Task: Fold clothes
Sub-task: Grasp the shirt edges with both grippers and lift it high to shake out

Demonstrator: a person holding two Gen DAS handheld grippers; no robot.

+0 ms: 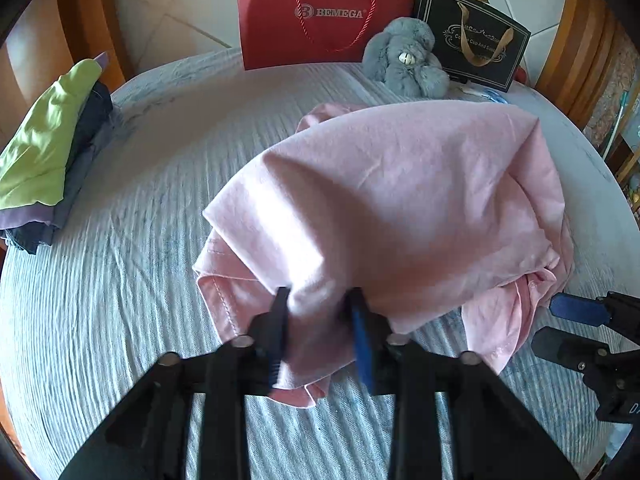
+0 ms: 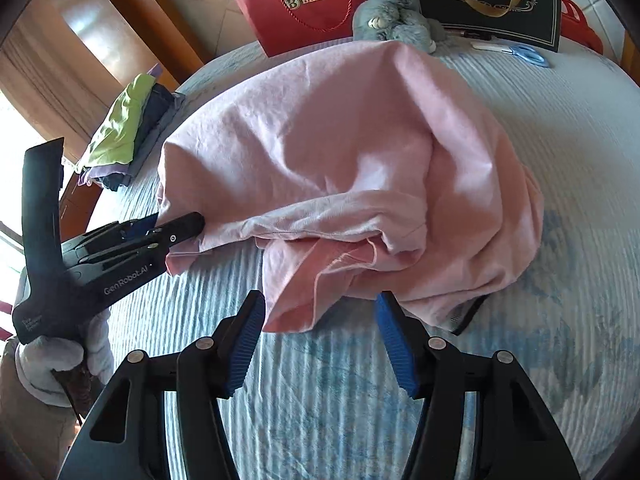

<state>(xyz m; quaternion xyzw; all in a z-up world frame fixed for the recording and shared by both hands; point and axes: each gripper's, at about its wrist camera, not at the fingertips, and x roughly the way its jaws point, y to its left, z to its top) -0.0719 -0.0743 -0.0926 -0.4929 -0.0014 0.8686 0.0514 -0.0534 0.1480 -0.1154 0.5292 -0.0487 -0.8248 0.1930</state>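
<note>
The left gripper (image 1: 318, 300) clenches the pink shirt's (image 1: 400, 184) near edge, seemingly lifting it to fold toward 12 o'clock; the right gripper (image 2: 320, 312) hangs released at 6 o'clock.

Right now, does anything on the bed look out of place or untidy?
Yes. The pink garment lies bunched, with a sleeve and hem spilling out underneath, while the left gripper pinches its near edge. Blue scissors lie loose on the bedspread near the dark gift bag.
</note>
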